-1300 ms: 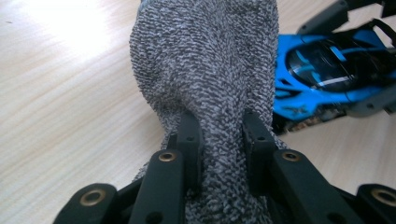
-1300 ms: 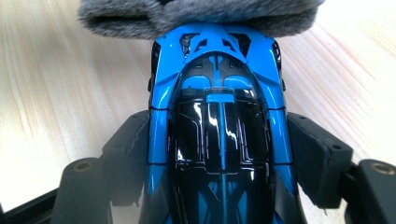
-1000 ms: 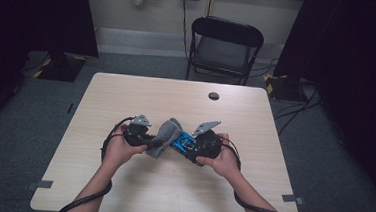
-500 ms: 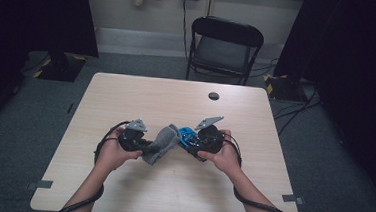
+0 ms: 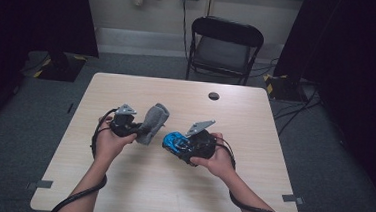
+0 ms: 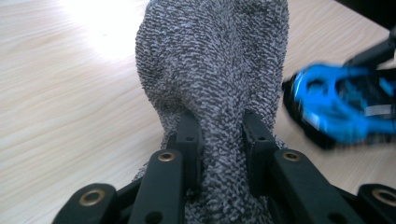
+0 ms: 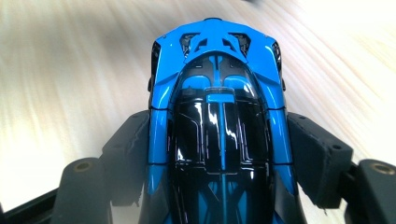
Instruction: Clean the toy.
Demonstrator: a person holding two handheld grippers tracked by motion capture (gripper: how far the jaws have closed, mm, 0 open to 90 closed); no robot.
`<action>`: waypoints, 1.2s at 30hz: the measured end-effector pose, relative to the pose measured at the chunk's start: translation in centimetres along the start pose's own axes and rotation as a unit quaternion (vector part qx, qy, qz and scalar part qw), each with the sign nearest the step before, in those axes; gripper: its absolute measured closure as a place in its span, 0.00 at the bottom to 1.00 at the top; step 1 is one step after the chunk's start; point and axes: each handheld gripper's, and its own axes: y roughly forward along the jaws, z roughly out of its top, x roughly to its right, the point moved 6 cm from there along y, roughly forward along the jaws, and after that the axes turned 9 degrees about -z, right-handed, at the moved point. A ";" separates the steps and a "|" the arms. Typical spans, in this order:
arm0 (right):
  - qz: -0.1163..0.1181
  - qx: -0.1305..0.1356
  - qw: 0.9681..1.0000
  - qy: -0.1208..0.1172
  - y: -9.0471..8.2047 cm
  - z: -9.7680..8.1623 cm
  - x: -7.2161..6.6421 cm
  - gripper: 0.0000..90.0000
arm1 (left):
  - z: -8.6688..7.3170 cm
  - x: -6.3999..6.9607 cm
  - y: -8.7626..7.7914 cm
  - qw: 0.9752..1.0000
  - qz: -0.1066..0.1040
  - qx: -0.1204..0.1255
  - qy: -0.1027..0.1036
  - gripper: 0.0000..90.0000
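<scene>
A grey terry cloth [image 5: 152, 122] [image 6: 215, 70] is pinched in my left gripper [image 5: 139, 128] [image 6: 219, 144], which is shut on it above the middle of the wooden table [image 5: 135, 182]. The cloth stands up past the jaws. To its right, my right gripper [image 5: 176, 144] [image 7: 219, 144] is shut on the sides of a blue and black toy car [image 5: 175, 141] [image 7: 217, 107], nose pointing away from the hand. The toy car [image 6: 341, 105] also appears blurred at the right of the left gripper view, a short gap from the cloth.
A small dark round spot [image 5: 214, 96] lies on the table near its far edge. Behind the table stands a black folding chair [image 5: 224, 46]. Cables [image 5: 93, 144] trail from both grippers along the forearms.
The two hands have drawn apart: the cloth, which was touching the car, has moved left and up with the left gripper; the car has shifted slightly right.
</scene>
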 end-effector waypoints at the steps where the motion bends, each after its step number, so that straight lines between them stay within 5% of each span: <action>1: 0.000 0.000 1.000 0.000 0.0 0.0 0.0 0.32 | 0.3 0.3 0.8 1.000 -0.002 0.001 0.004 0.81; 7: 0.012 0.002 1.000 -0.014 0.3 0.6 -1.2 0.32 | 0.7 1.6 2.8 0.999 -0.026 -0.014 0.018 0.81; 28: -0.024 -0.008 1.000 0.012 -0.4 -0.7 1.8 0.32 | -0.5 3.0 2.5 0.993 -0.074 -0.069 0.058 0.81; 36: -0.052 -0.008 0.998 0.035 -0.7 -0.9 3.5 0.32 | -1.9 4.0 2.5 0.989 -0.101 -0.088 0.068 0.81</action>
